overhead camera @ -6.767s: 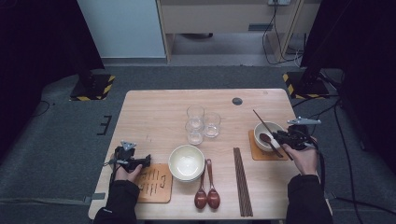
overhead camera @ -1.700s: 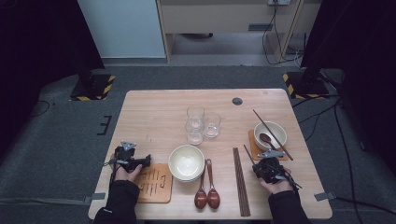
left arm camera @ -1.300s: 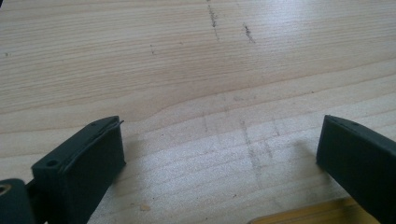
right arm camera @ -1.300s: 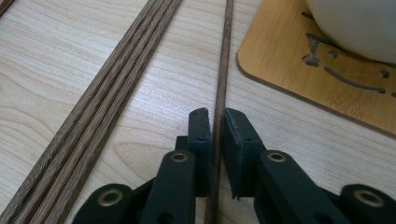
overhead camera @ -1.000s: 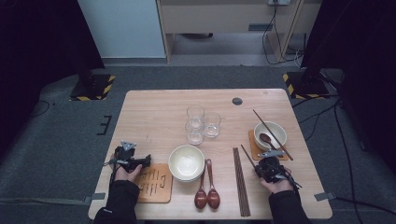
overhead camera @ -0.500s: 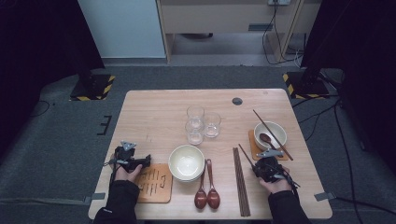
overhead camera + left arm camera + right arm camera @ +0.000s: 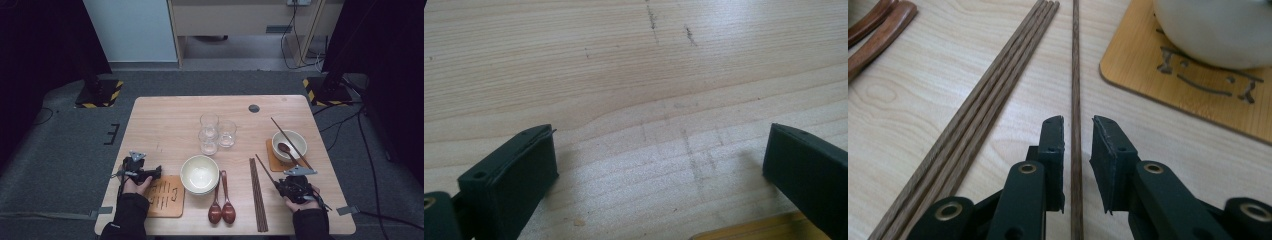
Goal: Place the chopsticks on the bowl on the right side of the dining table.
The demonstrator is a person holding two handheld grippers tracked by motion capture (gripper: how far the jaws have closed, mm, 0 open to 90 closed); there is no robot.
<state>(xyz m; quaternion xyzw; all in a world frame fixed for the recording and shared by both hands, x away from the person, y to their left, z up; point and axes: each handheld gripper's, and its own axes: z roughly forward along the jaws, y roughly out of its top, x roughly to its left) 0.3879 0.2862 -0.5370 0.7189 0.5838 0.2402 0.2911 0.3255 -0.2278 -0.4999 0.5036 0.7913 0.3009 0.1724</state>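
A single brown chopstick (image 7: 1076,75) lies on the wooden table, running between the two jaws of my right gripper (image 7: 1077,122). The jaws have just been opening; a thin gap shows on each side of the stick, so the pads are off it. From above, this chopstick (image 7: 265,167) slants up and left from the right gripper (image 7: 277,183), to the right of three chopsticks (image 7: 257,195) lying side by side. My left gripper (image 7: 159,172) rests at the front left, jaws wide open over bare wood (image 7: 659,145).
A white bowl (image 7: 290,142) with a brown spoon and one chopstick sits on a wooden coaster (image 7: 272,161) at the right. A cream bowl (image 7: 200,174), two brown spoons (image 7: 222,200), three glasses (image 7: 215,132) and a second coaster (image 7: 165,196) fill the middle and front left.
The right gripper came from the right bowl down to the table front with one chopstick. In the last second it shifted slightly and its jaws parted. The left hand stayed still.
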